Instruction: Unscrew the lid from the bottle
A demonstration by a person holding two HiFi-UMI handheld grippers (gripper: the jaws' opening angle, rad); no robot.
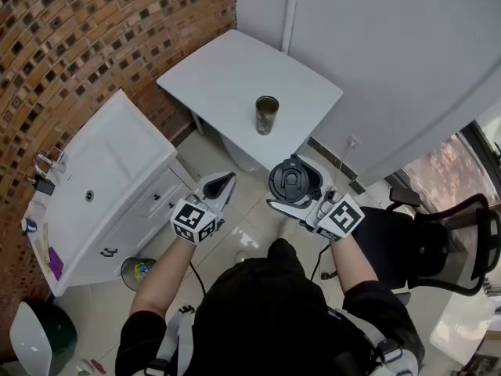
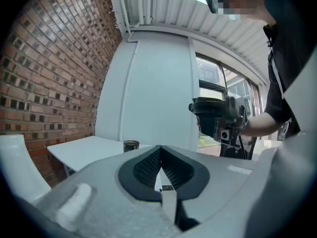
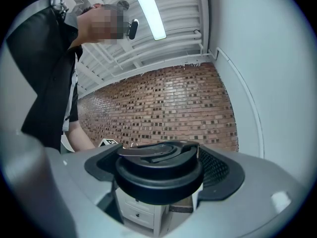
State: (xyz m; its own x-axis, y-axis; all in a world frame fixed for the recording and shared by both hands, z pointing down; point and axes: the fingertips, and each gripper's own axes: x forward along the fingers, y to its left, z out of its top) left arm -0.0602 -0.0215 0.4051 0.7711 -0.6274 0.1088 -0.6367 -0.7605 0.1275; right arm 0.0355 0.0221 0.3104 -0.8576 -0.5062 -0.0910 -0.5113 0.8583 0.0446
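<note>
The bottle (image 1: pixel 267 114), a dark metal cylinder with its mouth uncovered, stands upright on the white table (image 1: pixel 227 73); it shows small in the left gripper view (image 2: pixel 131 146). The black lid (image 1: pixel 294 182) is off the bottle, and my right gripper (image 1: pixel 297 198) is shut on it, held in the air well short of the table; the right gripper view shows the lid (image 3: pixel 159 171) between the pads. My left gripper (image 1: pixel 219 186) is shut with nothing in it (image 2: pixel 161 170), to the left of the lid.
A white cabinet with a sink (image 1: pixel 102 186) stands left along the brick wall (image 1: pixel 86 37). A black office chair (image 1: pixel 442 245) is at the right. A small bin (image 1: pixel 138 271) sits on the tiled floor by the cabinet. White wall panels (image 1: pixel 391 45) rise behind the table.
</note>
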